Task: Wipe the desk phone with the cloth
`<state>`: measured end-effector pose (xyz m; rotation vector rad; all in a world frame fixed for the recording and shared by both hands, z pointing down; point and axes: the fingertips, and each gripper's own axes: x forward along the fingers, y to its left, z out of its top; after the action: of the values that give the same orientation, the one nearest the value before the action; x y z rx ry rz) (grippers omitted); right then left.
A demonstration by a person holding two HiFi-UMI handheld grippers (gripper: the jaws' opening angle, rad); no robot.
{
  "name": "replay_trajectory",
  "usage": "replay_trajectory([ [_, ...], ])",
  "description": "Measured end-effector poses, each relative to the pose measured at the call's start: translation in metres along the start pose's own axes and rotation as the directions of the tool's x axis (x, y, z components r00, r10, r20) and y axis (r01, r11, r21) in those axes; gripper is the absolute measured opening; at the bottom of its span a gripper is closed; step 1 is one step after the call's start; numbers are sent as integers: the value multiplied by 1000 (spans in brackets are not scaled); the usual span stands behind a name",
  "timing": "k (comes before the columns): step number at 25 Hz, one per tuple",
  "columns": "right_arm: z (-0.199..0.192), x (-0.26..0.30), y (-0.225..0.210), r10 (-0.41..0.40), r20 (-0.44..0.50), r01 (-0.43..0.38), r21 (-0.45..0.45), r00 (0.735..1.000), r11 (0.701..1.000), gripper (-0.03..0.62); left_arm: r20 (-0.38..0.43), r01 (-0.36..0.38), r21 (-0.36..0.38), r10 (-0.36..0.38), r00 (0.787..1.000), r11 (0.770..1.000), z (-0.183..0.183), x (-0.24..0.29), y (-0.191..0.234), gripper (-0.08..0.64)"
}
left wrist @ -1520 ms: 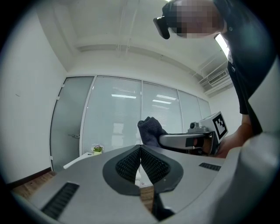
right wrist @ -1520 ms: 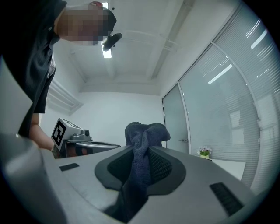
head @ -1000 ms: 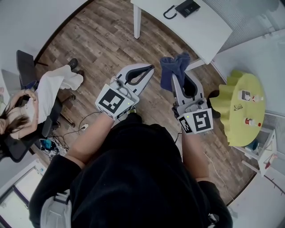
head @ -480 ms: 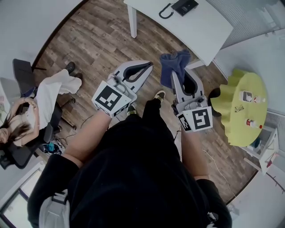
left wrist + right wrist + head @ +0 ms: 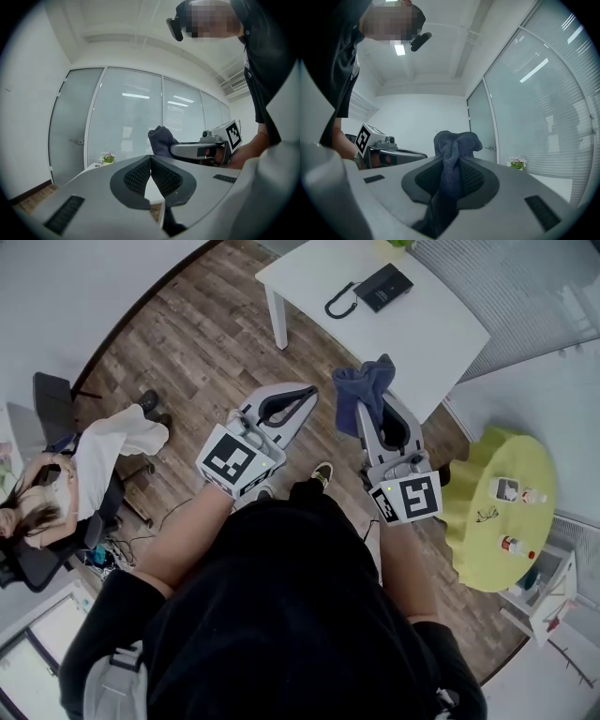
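Dark blue cloth (image 5: 456,139) is clamped between the tight jaws of the right gripper (image 5: 451,165), nothing is held in the left gripper (image 5: 150,158), its tips touching, and the desk phone (image 5: 382,286) is seen well apart on the white table (image 5: 450,334).

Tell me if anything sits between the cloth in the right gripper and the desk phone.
Nothing visible does. The cloth, clamped in the right hand-held gripper, is held near the edge of the white table; only bare tabletop shows between it and the desk phone.
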<state>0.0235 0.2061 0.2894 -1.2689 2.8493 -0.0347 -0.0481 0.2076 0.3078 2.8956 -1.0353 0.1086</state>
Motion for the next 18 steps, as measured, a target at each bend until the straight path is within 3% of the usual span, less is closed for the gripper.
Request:
replay_trajectory([
  [10,-2,13,-76,63,4,-64,41,998,997,87,0,-81,6,81,997,997,9,72,17,11],
  [18,-15,35,-106,95,-25,-94,44,995,995,87,-28,-103,-5,103,994,995,-1,100,37,11],
])
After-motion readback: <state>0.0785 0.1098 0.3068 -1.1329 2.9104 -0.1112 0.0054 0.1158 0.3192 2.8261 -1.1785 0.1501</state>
